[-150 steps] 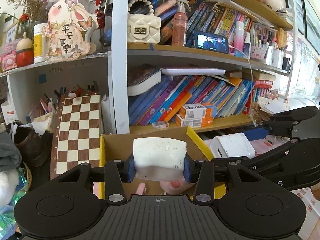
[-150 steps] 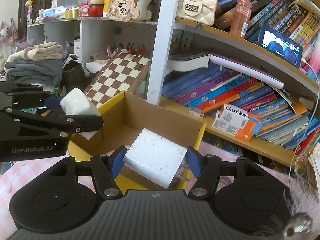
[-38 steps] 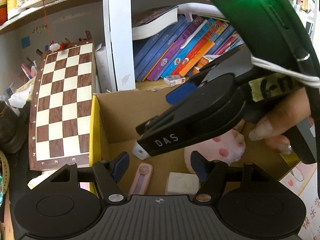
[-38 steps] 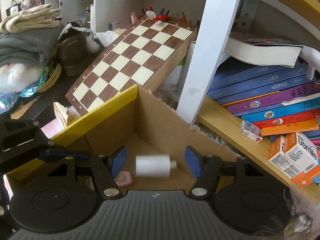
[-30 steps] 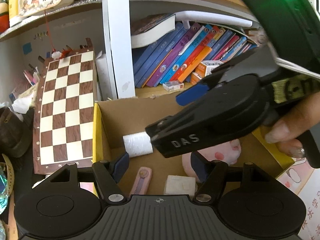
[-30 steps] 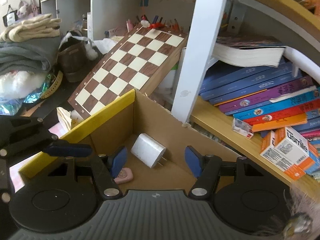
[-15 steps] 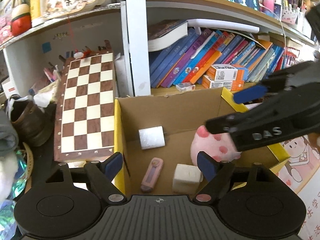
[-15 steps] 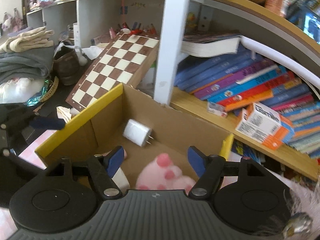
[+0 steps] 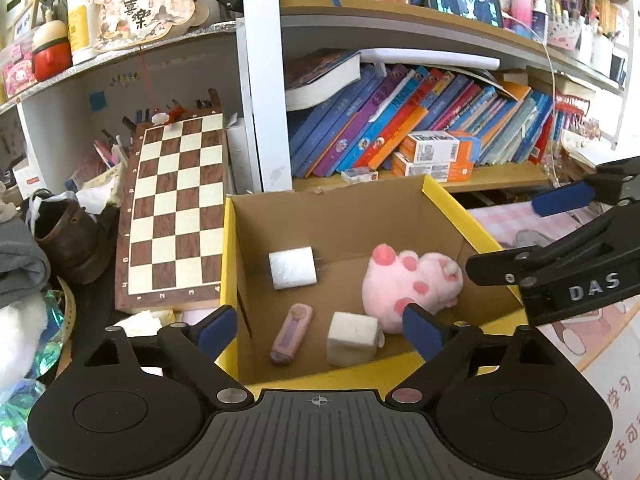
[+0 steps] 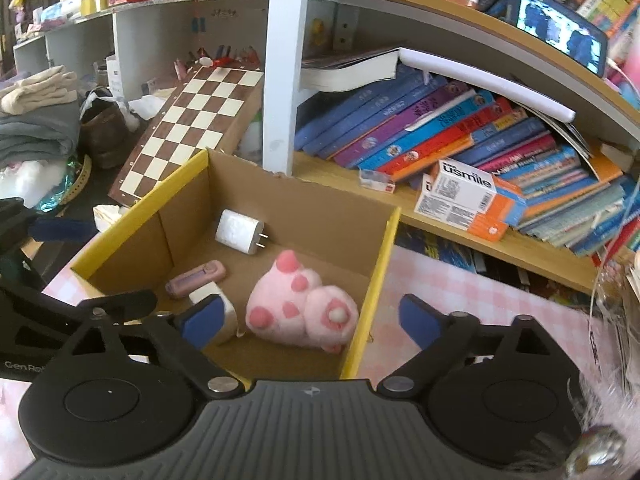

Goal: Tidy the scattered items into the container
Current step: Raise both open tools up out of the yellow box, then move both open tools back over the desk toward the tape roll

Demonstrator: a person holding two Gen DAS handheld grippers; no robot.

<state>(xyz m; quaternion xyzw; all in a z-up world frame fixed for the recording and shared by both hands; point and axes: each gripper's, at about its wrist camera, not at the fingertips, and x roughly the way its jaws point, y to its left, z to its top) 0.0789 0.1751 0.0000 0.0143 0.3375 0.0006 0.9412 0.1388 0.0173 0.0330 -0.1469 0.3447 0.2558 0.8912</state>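
Both grippers have pulled back from the cardboard box point(image 9: 456, 208): left gripper point(image 9: 320, 326) and right gripper point(image 10: 310, 318) spread wide, empty. Ahead of them in the box: white charger point(image 9: 292, 268) at far left, pink case point(image 9: 291, 334), white block point(image 9: 352, 338), pink plush point(image 9: 412, 286).

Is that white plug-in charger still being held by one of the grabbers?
No, the white charger lies loose in the cardboard box, and both the left gripper and the right gripper are open and empty.
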